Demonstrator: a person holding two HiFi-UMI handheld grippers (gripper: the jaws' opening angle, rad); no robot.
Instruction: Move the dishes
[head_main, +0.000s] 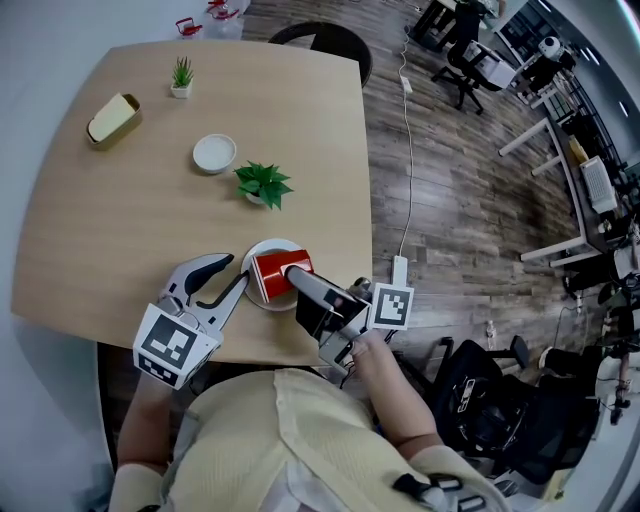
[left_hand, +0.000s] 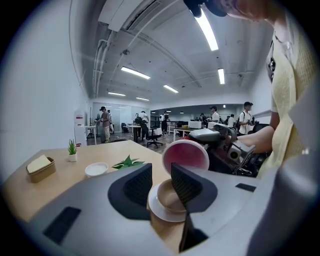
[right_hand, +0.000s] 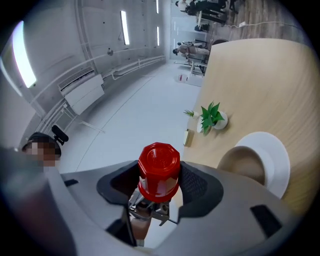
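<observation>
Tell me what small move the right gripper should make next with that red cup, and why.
Probably roll the red cup upright and ease it sideways, off the white saucer. The right gripper is clamped on the cup, which lies tipped on its side above the saucer and its beige bowl, while the left gripper stands open at the saucer's rim.

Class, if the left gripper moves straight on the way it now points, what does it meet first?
Probably the tan bowl on the white saucer, just ahead of the left gripper; depth is uncertain.
</observation>
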